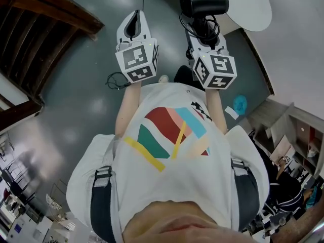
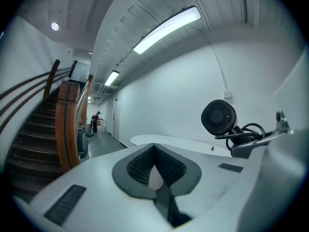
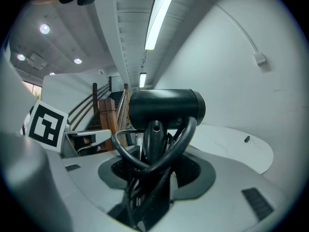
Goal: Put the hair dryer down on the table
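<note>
A black hair dryer stands upright in my right gripper, its cord looped around the handle. In the right gripper view the jaws are shut on the handle of the hair dryer, with my right gripper pointing toward a white rounded table. The table lies just ahead and right of the dryer. My left gripper is held level beside it on the left with nothing in it. In the left gripper view my left gripper has its tips together, and the hair dryer shows at the right.
A wooden staircase curves up on the left, and the staircase also fills the left of the left gripper view. A black cable and a blue object lie on the grey floor. A person stands far down the corridor.
</note>
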Demonstrator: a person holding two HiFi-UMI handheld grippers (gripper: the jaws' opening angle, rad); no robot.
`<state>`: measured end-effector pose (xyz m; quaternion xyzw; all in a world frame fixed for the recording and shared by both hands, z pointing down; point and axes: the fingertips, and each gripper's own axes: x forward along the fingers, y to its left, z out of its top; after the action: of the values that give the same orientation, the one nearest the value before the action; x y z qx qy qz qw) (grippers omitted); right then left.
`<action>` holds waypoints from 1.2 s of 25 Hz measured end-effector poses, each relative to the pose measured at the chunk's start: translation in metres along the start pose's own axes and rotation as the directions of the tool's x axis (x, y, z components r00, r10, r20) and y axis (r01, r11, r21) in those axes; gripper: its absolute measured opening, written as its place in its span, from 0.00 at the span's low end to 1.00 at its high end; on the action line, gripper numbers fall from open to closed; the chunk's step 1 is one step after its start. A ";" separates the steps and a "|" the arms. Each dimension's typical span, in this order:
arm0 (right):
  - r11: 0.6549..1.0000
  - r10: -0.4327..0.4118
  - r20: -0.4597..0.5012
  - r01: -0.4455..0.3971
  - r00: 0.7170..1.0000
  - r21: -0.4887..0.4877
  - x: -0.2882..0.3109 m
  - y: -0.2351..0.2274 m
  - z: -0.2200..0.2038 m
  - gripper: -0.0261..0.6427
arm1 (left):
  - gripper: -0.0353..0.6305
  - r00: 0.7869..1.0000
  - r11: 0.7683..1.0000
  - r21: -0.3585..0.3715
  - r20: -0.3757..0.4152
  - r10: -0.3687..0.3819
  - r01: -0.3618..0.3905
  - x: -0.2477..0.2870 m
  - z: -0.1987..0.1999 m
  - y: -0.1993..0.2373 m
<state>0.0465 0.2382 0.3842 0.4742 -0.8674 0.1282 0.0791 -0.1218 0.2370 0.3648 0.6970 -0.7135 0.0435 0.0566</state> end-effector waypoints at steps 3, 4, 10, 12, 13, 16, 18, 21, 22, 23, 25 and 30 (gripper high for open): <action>1.000 0.009 0.002 -0.009 1.000 0.011 0.000 0.007 0.002 0.36 | 0.08 1.000 1.000 -0.013 -0.005 0.022 -0.022 -0.003 -0.002 0.013; 1.000 0.009 0.005 -0.009 1.000 0.014 0.000 0.008 0.003 0.36 | 0.08 1.000 0.999 -0.018 -0.005 0.027 -0.028 -0.003 -0.003 0.017; 0.999 -0.015 0.042 0.013 0.999 0.038 0.007 0.002 0.014 0.36 | 0.08 0.999 0.999 -0.016 0.002 0.035 -0.035 0.007 0.000 0.027; 0.999 -0.026 0.061 0.023 0.998 0.041 0.010 -0.003 0.019 0.36 | 0.08 0.999 0.999 0.000 0.011 0.035 -0.035 0.011 0.003 0.027; 0.999 -0.033 0.073 0.030 0.997 0.043 0.011 -0.006 0.021 0.36 | 0.08 0.999 0.999 0.007 0.017 0.033 -0.033 0.013 0.005 0.025; 0.997 -0.054 0.101 0.047 0.993 0.066 0.015 -0.014 0.026 0.36 | 0.08 0.999 1.000 0.028 0.033 0.014 -0.015 0.018 0.012 0.020; 0.997 -0.063 0.115 0.056 0.991 0.062 0.020 -0.018 0.031 0.36 | 0.08 0.999 0.999 0.039 0.045 0.006 -0.008 0.024 0.017 0.018; 0.997 -0.070 0.144 0.066 0.987 0.028 0.027 -0.025 0.042 0.36 | 0.07 0.998 0.999 0.043 0.063 0.001 -0.004 0.037 0.022 0.014; 0.997 -0.070 0.152 0.068 0.986 0.021 0.029 -0.027 0.045 0.36 | 0.07 0.998 0.999 0.044 0.065 -0.004 0.001 0.041 0.022 0.011; 0.997 -0.071 0.159 0.069 0.985 0.019 0.031 -0.030 0.047 0.36 | 0.08 0.998 0.999 0.047 0.065 -0.011 0.008 0.045 0.022 0.007; 0.997 -0.075 0.166 0.071 0.983 0.030 0.037 -0.037 0.050 0.36 | 0.07 0.998 0.998 0.059 0.063 -0.025 0.022 0.055 0.022 -0.001; 0.997 -0.074 0.139 0.068 0.987 0.047 0.061 -0.048 0.051 0.36 | 0.07 0.997 0.998 0.058 0.073 -0.036 0.031 0.079 0.034 -0.004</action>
<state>0.0535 0.1489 0.3589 0.5143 -0.8504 0.1098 0.0121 -0.1202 0.1543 0.3423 0.7113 -0.7019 0.0367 0.0110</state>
